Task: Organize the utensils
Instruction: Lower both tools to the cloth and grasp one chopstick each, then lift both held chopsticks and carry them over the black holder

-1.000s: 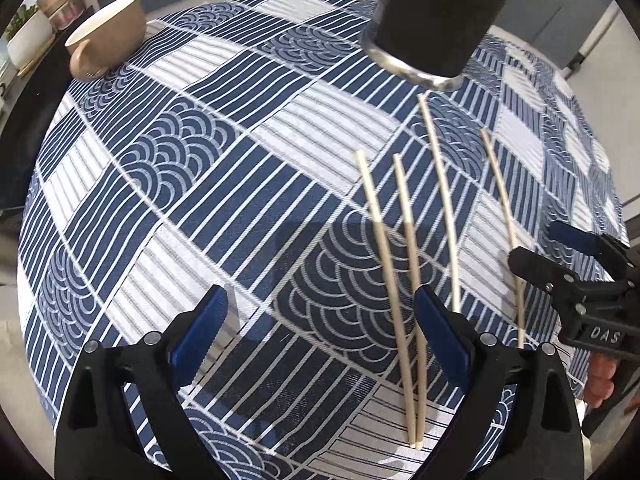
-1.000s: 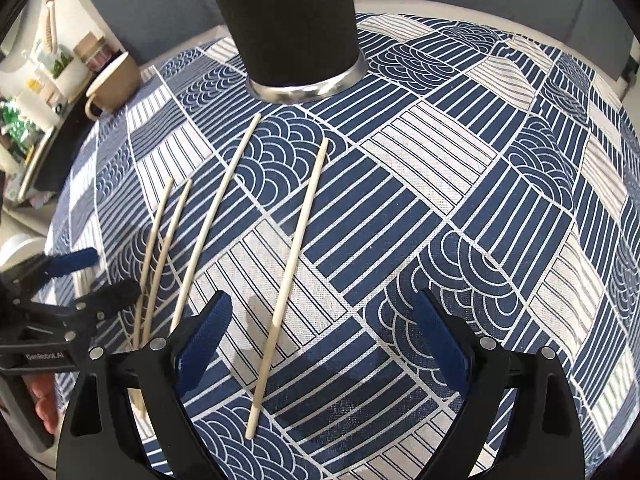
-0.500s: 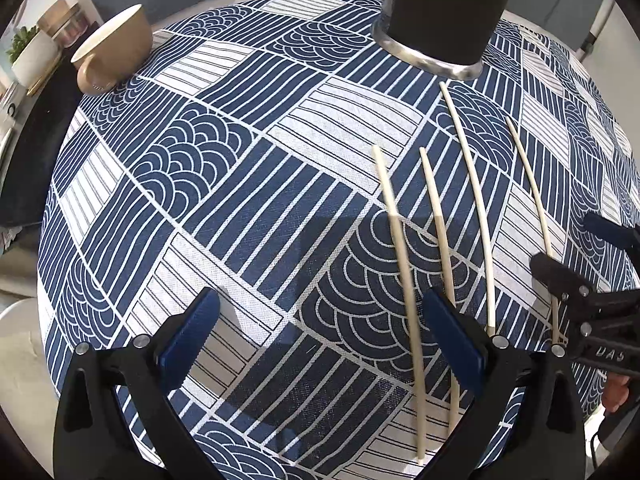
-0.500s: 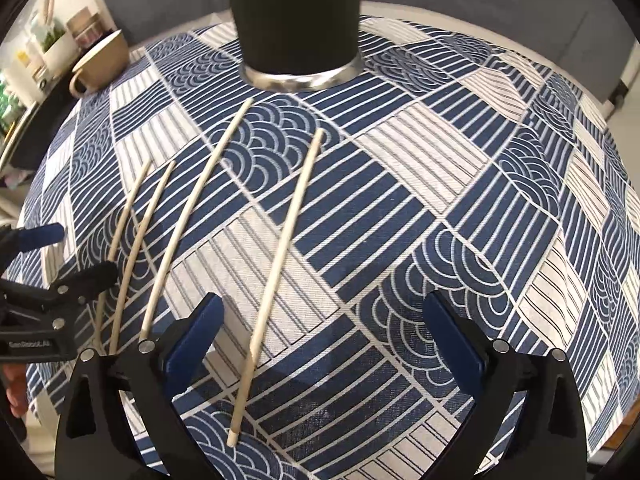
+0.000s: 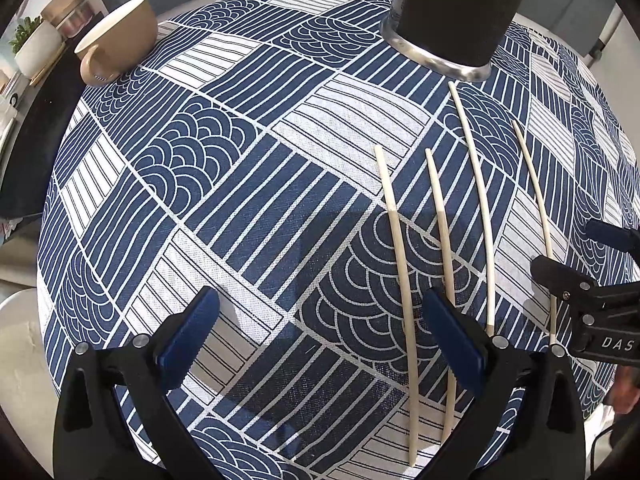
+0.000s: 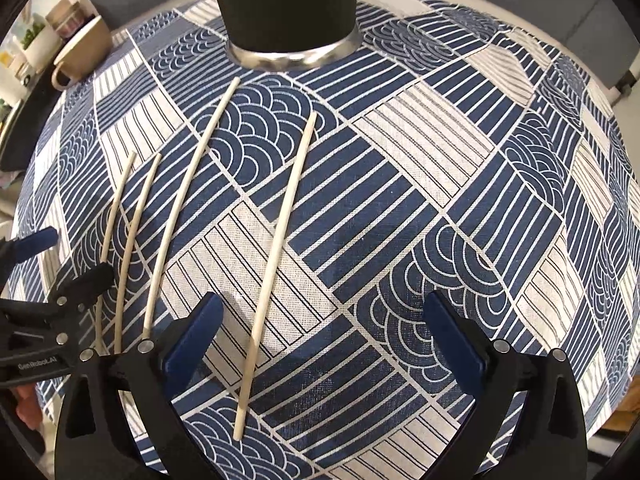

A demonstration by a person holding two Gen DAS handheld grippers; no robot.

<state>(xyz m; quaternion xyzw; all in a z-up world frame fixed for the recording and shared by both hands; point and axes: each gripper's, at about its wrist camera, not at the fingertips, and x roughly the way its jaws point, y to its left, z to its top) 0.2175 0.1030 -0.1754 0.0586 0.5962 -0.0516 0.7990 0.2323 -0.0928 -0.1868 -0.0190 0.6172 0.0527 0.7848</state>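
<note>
Several pale wooden chopsticks lie side by side on the blue and white patterned tablecloth. In the left wrist view the leftmost chopstick runs between my fingers. My left gripper is open and empty above the cloth. In the right wrist view the rightmost chopstick lies between my fingers. My right gripper is open and empty. A tall black cup with a silver base stands just beyond the chopstick tips; it also shows in the right wrist view.
A tan mug stands at the table's far left edge, also in the right wrist view. A white planter sits on a side shelf beyond. Each gripper shows at the edge of the other's view.
Both grippers have drawn back and risen a little, so more of the table shows. The chopsticks and the cup have not moved. Both stay open.
</note>
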